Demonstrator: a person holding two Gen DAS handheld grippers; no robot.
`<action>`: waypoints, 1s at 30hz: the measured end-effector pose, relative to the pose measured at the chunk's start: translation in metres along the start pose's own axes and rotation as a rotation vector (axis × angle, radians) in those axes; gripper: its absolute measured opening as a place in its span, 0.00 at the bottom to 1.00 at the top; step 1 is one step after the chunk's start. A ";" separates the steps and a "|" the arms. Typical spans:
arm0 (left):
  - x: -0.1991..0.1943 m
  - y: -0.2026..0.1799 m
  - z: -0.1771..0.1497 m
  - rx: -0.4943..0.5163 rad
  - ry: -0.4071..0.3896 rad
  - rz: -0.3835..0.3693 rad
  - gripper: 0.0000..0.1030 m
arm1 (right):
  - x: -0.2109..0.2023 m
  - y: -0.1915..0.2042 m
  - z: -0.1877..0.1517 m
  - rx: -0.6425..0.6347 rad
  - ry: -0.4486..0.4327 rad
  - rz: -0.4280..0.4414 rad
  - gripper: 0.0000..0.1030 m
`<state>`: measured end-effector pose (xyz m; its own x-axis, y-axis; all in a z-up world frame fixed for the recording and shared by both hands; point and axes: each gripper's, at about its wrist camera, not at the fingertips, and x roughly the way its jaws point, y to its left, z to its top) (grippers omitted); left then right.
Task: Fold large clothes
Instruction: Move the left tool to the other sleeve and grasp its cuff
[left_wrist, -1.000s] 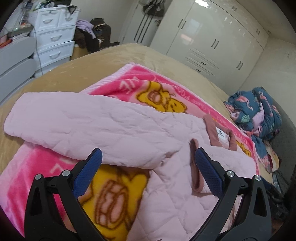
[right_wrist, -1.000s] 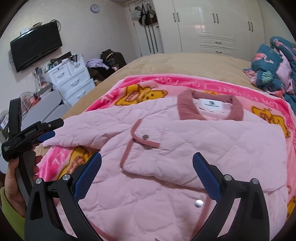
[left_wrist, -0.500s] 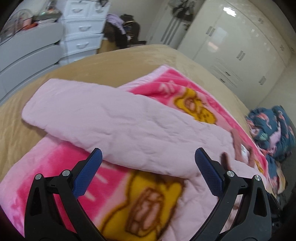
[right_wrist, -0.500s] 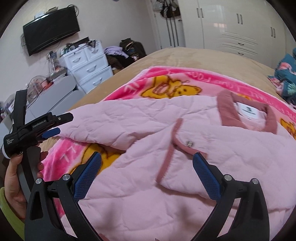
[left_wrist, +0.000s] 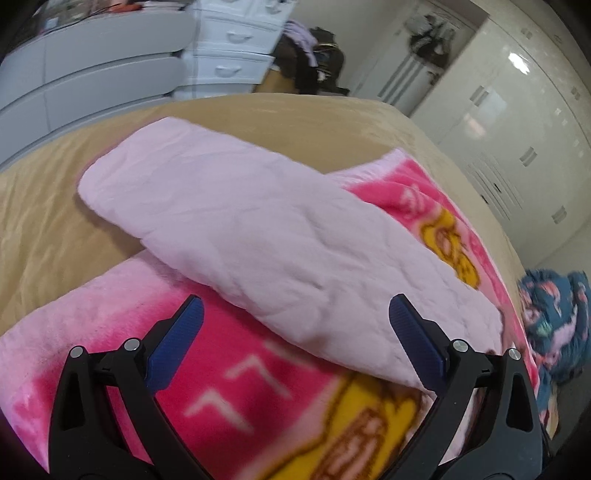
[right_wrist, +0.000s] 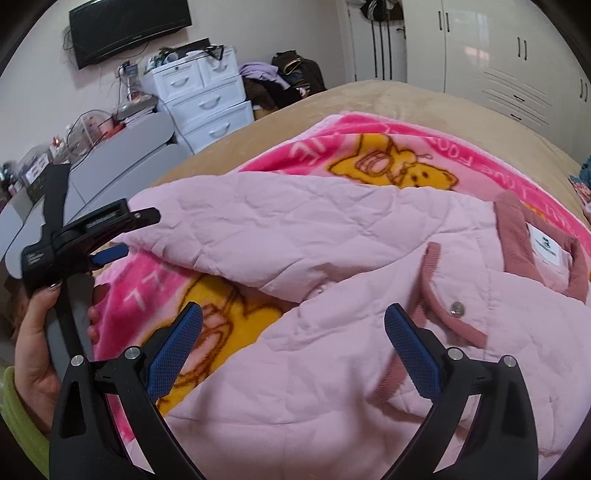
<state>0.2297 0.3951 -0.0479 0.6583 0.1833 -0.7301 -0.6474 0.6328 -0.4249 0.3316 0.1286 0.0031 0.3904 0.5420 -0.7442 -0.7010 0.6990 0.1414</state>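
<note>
We see a pink jacket (right_wrist: 332, 350) lying on a pink blanket (right_wrist: 388, 147) with yellow bears, on a tan bed (right_wrist: 424, 99). In the right view the jacket fills the middle, and its darker pink collar (right_wrist: 513, 229) sits at 3 o'clock. Its sleeve (left_wrist: 258, 236) stretches out from the middle toward 10 o'clock in the left view, and its far end rests on the bed.

Our left claw (left_wrist: 295, 339) is wide open and holds nothing. It hangs over the blanket, just beside the sleeve's near edge. In the right view we see this same claw at 9 o'clock, with a hand (right_wrist: 37, 343) in a green cuff around its grip.

Our right claw (right_wrist: 293, 339) is wide open too, with nothing in it. It hangs over the jacket's front, near a metal snap (right_wrist: 457, 307).

White drawers (right_wrist: 207, 99) stand at 11 o'clock, a black TV (right_wrist: 129, 27) hangs above them, and white closets (right_wrist: 498, 55) stand at 1 o'clock.
</note>
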 end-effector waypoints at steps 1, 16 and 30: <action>0.004 0.005 0.001 -0.018 0.006 0.000 0.91 | 0.002 0.001 -0.001 -0.006 0.006 0.003 0.95; 0.032 0.053 0.016 -0.285 -0.076 -0.084 0.91 | 0.011 -0.012 -0.020 -0.017 0.065 -0.036 0.95; 0.004 0.039 0.027 -0.272 -0.221 -0.196 0.06 | -0.036 -0.045 -0.042 0.089 0.010 -0.081 0.95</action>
<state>0.2176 0.4408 -0.0530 0.8268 0.2551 -0.5013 -0.5601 0.4552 -0.6922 0.3244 0.0581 -0.0043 0.4371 0.4779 -0.7619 -0.6118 0.7790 0.1376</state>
